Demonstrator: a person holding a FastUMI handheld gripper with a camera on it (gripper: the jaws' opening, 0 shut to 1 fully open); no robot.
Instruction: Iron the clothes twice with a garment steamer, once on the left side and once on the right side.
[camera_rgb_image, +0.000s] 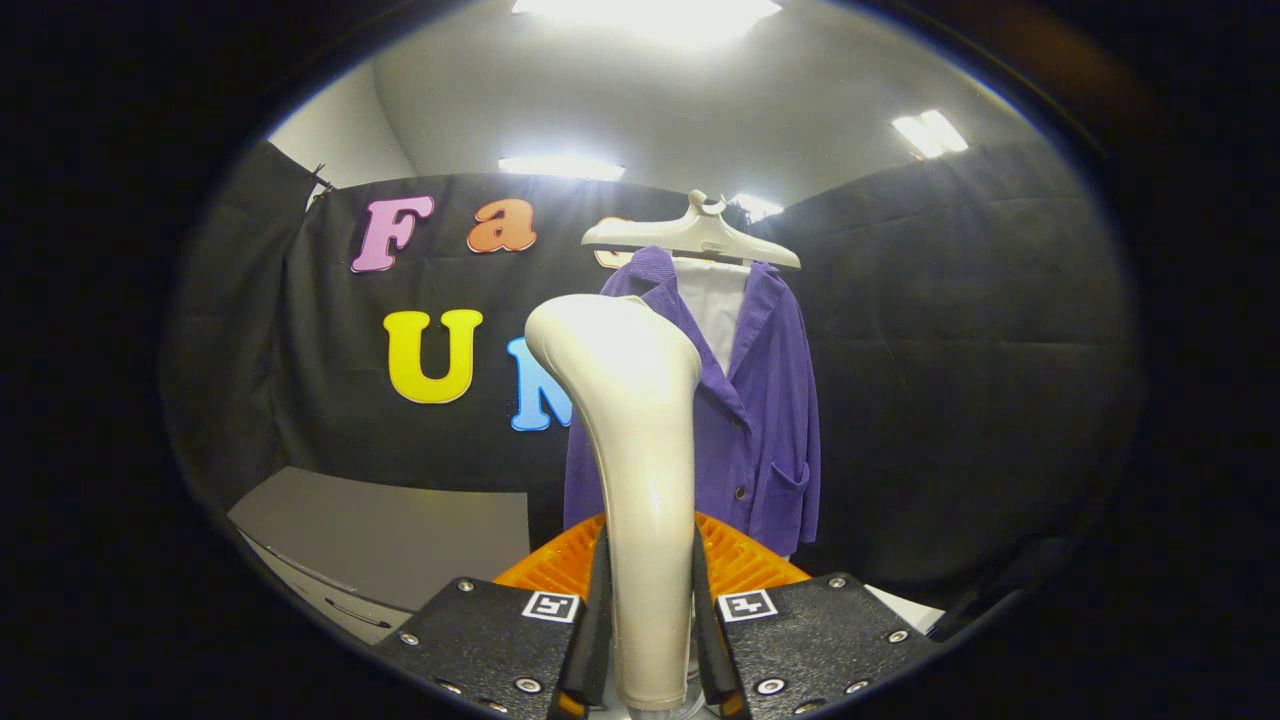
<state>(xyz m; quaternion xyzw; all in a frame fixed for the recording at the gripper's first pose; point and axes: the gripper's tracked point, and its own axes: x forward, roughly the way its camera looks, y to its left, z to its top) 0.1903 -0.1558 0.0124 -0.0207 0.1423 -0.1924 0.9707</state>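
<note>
A cream-white garment steamer (633, 440) stands upright between my fingers, its broad head rising above them. My gripper (648, 640) is shut on the steamer's handle, both fingers pressing its sides. Beyond the steamer hangs a purple jacket (760, 400) over a white shirt (715, 300) on a pale hanger (692, 235). The steamer head hides part of the jacket's left side. The steamer does not touch the jacket.
An orange ribbed basket (740, 565) sits just behind my fingers, below the jacket. A grey table top (390, 530) with a drawer front lies down to the left. Black cloth walls (960, 380) close in the booth behind and to the right.
</note>
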